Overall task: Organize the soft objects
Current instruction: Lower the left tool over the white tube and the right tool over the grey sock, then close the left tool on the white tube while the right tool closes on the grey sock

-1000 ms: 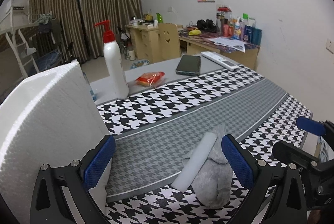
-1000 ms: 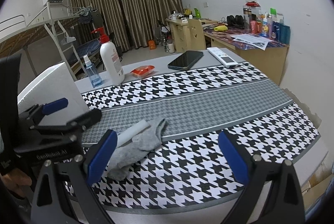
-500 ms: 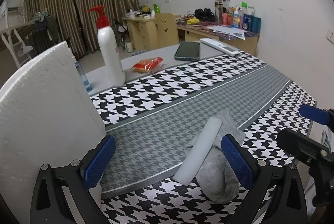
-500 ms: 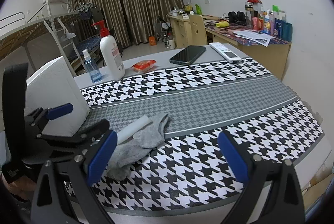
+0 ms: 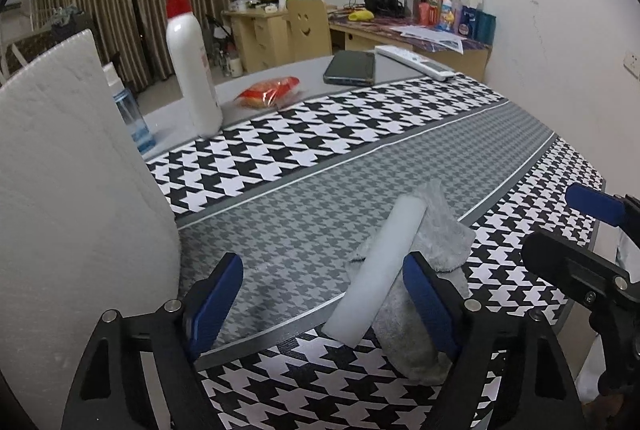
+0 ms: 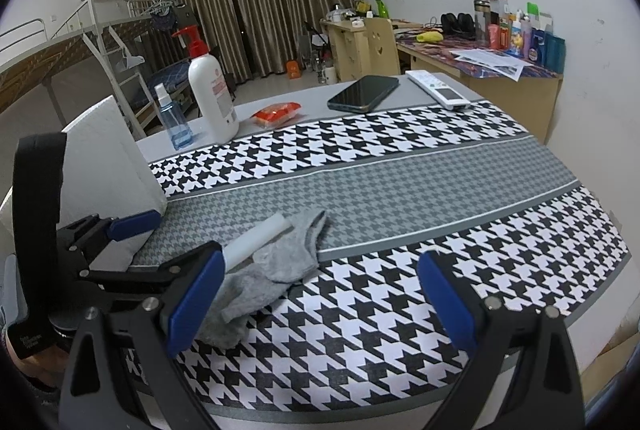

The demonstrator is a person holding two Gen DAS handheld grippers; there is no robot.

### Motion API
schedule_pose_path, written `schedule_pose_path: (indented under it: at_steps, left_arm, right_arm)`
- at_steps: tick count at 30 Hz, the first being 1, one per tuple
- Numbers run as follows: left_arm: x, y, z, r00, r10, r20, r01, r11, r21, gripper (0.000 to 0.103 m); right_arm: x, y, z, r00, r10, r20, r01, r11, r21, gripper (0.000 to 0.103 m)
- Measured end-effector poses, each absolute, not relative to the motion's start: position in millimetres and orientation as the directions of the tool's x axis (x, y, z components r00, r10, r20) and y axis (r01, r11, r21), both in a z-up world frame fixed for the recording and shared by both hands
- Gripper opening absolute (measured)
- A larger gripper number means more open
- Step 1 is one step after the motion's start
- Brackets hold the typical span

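A grey sock lies crumpled on the houndstooth tablecloth, and a white foam roll rests across it. My left gripper hovers low over them with its jaws closing. The roll's near end is between the blue pads, close to the right pad, and neither pad presses it. In the right wrist view the sock and roll sit just ahead of the left finger of my right gripper, which is open and holds nothing. The left gripper shows there at the left edge.
A tall white foam block stands close on the left. At the far side are a pump bottle, a blue spray bottle, a red packet, a phone and a remote. The table's edge runs along the right.
The left gripper has sunk and tipped toward the sock and roll, which now look larger, and its pads stand closer together. The right gripper has stayed put.
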State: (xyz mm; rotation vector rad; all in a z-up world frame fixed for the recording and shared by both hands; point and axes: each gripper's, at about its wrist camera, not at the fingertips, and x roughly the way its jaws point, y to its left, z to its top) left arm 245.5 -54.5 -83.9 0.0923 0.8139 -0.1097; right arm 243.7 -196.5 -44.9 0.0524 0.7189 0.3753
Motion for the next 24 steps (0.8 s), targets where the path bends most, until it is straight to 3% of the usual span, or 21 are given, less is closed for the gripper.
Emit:
schedule_pose_path:
  at_steps: [9,18,24]
  left_arm:
    - [250,-56,-93,0.643,-0.098,-0.759,0.173,0.985,0.020,0.072]
    - [254,-58,-99,0.613,-0.131,-0.779,0.209,0.978,0.000,0.059]
    - [257,-59,-100,0.605,-0.152,-0.781,0.230,0.973,-0.011,0.050]
  right_arm:
    - [252,-190,-51,0.664,0.373,-0.649,-0.343,0.922,0.179,0.098]
    - [265,-183,-62,0.618,0.394,-0.680,-0.363,0.911,0.197,0.084]
    - [266,-179,-65,0.605,0.403,-0.687,-0.376,0.905,0.199,0.082]
